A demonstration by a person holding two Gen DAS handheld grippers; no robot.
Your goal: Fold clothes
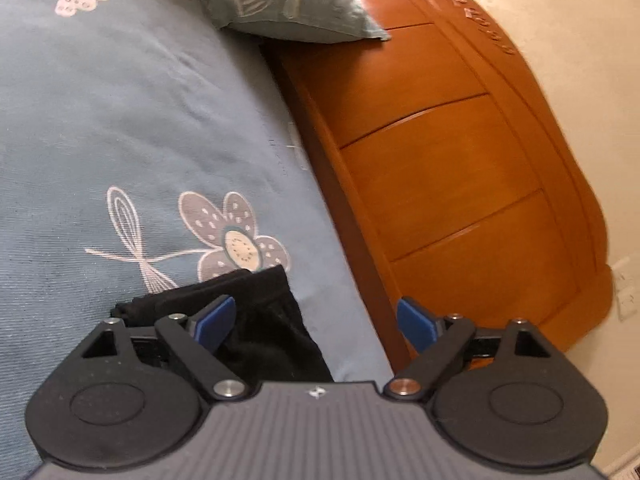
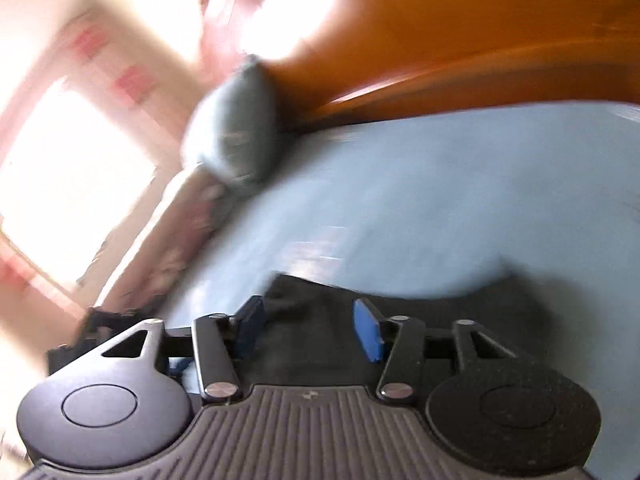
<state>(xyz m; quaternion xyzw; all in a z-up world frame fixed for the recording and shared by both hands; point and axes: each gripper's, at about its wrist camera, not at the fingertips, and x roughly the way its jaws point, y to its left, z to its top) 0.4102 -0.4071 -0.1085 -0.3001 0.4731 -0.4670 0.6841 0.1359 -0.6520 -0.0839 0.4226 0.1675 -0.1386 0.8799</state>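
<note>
A black garment (image 1: 268,320) lies folded on the light blue bedspread (image 1: 120,120), close to the bed's edge by the headboard. My left gripper (image 1: 316,320) hovers over it, open wide. Its left pad (image 1: 218,318) is above the cloth and its right pad (image 1: 416,324) hangs beyond the bed's edge, with nothing gripped. The right wrist view is smeared by motion. There the black garment (image 2: 460,320) spreads across the bedspread (image 2: 440,200) under my right gripper (image 2: 310,328). Its blue pads (image 2: 368,330) stand partly apart above the dark cloth and do not press on it.
An orange wooden headboard (image 1: 440,160) runs along the bed's right side, with a cream wall behind it. A teal patterned pillow (image 1: 288,0) leans at the far end of the bed. In the right wrist view the pillow (image 2: 236,136) sits near a bright window (image 2: 76,184).
</note>
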